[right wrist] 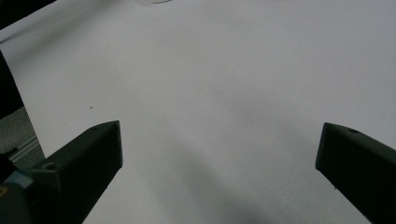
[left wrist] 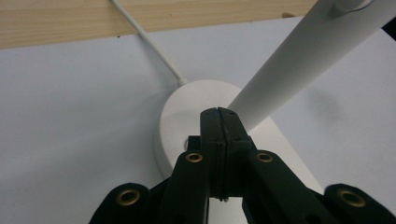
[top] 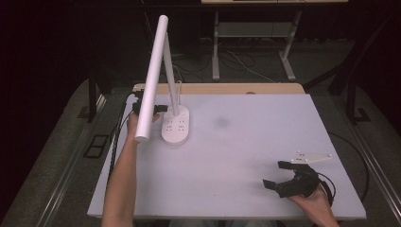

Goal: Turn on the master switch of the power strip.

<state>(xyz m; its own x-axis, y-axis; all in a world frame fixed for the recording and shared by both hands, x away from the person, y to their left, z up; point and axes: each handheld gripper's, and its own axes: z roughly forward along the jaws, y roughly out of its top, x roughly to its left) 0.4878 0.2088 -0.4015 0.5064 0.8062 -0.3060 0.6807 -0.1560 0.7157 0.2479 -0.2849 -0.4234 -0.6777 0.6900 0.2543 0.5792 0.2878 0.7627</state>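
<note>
Desk lamp, left of frame: base approach under way.
Left gripper (left wrist: pixel 218 114) closed, empty, over lamp base (left wrist: pixel 187 116), possibly touching; press unconfirmed. Right gripper (top: pixel 283 177) open, idle lower right.

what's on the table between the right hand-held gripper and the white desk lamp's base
Nothing: in the high view, bare white tabletop separates the right hand-held gripper from the white oval lamp base.

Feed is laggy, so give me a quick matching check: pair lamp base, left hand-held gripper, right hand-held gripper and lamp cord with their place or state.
1 lamp base
2 left hand-held gripper
3 right hand-held gripper
4 lamp cord

a open, near right of table
b runs to the wooden edge
c shut, at the base
d white, far left of table

Pairs: 1-d, 2-c, 3-a, 4-b
</note>
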